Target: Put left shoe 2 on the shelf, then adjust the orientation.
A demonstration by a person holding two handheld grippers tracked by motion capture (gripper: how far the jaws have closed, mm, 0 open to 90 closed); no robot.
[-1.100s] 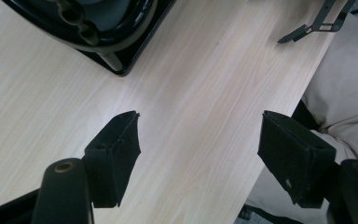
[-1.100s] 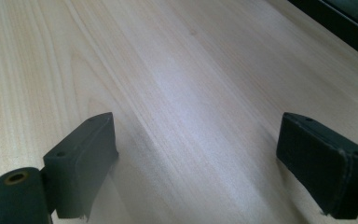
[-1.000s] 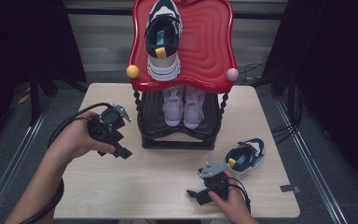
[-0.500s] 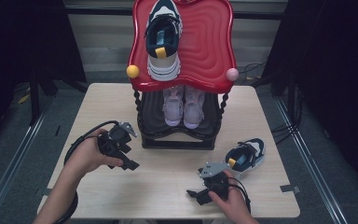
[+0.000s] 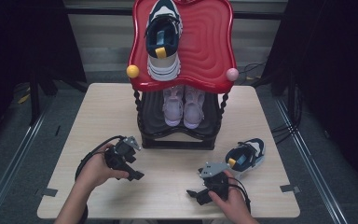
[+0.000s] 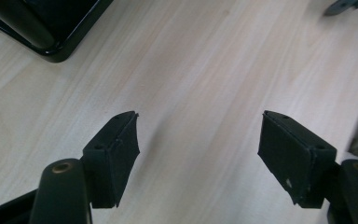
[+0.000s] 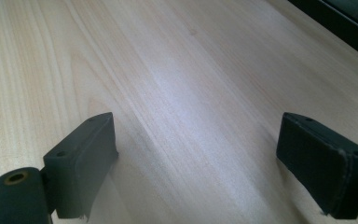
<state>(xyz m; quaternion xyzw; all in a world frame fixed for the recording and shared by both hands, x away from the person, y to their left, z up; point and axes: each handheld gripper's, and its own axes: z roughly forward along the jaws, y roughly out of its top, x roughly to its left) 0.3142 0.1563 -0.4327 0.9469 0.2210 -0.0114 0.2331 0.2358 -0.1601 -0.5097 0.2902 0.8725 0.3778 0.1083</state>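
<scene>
A two-level shoe rack stands at the back of the table. Its red top shelf (image 5: 209, 51) carries one navy and white sneaker (image 5: 163, 37). A pale pink pair (image 5: 182, 105) sits on the black lower shelf. A second navy and white sneaker (image 5: 246, 156) lies on the table at the right. My left gripper (image 5: 134, 172) (image 6: 198, 135) hovers low over bare wood in front of the rack's left corner, open and empty. My right gripper (image 5: 196, 193) (image 7: 196, 140) rests near the front edge, left of the loose sneaker, also open and empty.
The rack's black base (image 6: 51, 28) (image 7: 345, 23) lies just beyond both grippers. A yellow knob (image 5: 132, 71) and a pink knob (image 5: 232, 73) stick out from the red shelf. Tape marks (image 5: 290, 188) sit at the table's front corners. Cables trail from both grippers.
My left hand has come down and toward the front of the table, from beside the rack to low over the wood. The right gripper has stayed where it was.
</scene>
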